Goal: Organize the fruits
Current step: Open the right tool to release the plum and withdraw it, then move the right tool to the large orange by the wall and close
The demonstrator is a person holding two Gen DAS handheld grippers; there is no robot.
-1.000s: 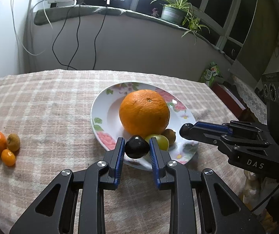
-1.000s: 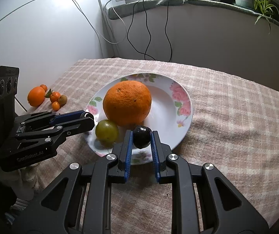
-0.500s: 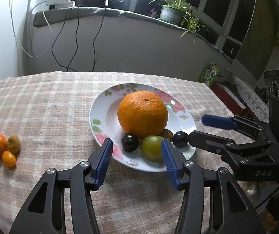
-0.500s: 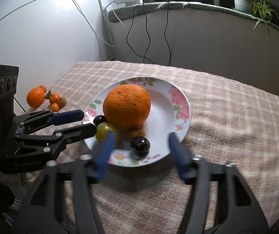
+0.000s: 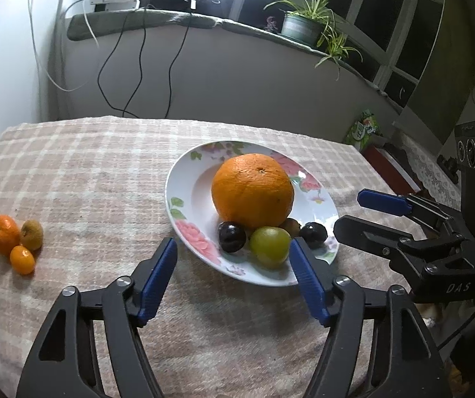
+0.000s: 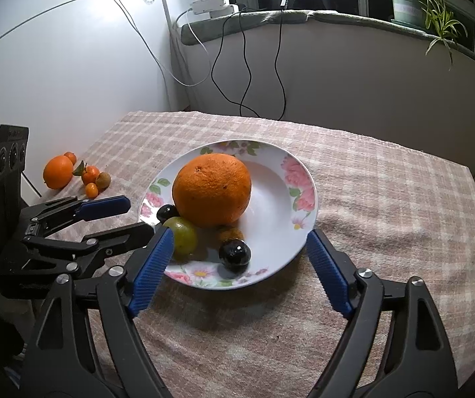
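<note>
A flowered white plate [image 5: 184, 179] [image 6: 270, 182] holds a big orange [image 5: 252, 190] [image 6: 211, 189], a green fruit [image 5: 270, 245] [image 6: 182, 235], a small brown fruit [image 5: 291, 224] [image 6: 230, 233] and two dark plums. One plum [image 5: 231, 236] [image 6: 167, 212] lies just ahead of my left gripper [image 5: 232, 240] [image 6: 138, 215]. The other plum [image 5: 313, 234] [image 6: 234, 254] lies ahead of my right gripper [image 6: 240, 233] [image 5: 349, 211]. Both grippers' jaws are opening, and the pads touch no fruit.
Loose fruit lies at the table's left edge: a mandarin [image 5: 3, 233] [image 6: 90, 174], a brown fruit [image 5: 32, 233], a kumquat [image 5: 22, 258] and an orange [image 6: 57, 171]. Cables hang from the sill behind. A potted plant [image 5: 298, 28] stands there.
Each gripper was shut on a dark plum a second ago. Both have let go and spread wide, and the plums now rest on the plate's near side.
</note>
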